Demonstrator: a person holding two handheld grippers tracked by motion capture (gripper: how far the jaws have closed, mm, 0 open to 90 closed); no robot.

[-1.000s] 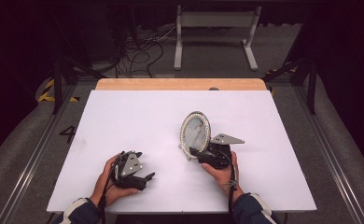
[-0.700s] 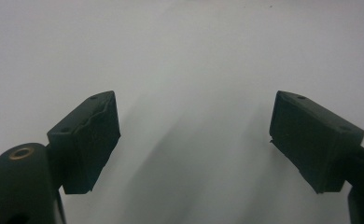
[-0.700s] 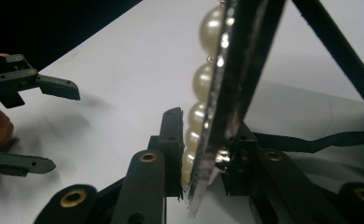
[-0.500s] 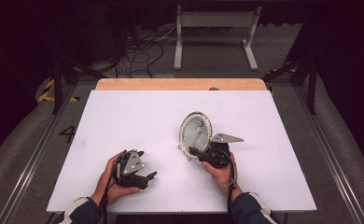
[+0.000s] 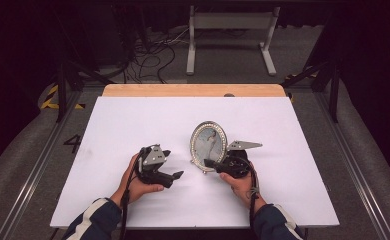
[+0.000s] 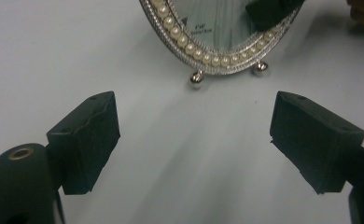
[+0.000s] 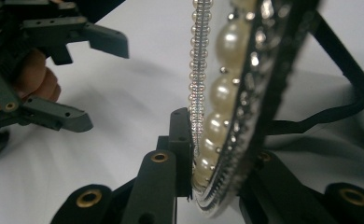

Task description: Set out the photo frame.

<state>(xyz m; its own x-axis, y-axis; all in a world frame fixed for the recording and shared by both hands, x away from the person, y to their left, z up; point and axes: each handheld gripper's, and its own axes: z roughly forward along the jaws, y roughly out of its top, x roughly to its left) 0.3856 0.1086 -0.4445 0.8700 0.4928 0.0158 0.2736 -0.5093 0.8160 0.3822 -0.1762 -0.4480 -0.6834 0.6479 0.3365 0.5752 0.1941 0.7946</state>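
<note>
One grip is made: the right tongs (image 5: pixel 209 163) have just been closing and now clench the lower rim of the oval pearl-edged picture frame (image 5: pixel 209 143), a pad on each face of the rim in the right gripper view (image 7: pixel 227 140). That frame stands upright on its small ball feet near the middle of the white counter (image 5: pixel 133 120), its rear prop out behind. At about nine o'clock from it, the left tongs (image 5: pixel 175 176) stand released, jaws wide with nothing between them, aimed at the frame's foot (image 6: pixel 196 78) but apart from it. Judging from this, securing is done; lifting or repositioning the frame, perhaps with a second grip, remains.
</note>
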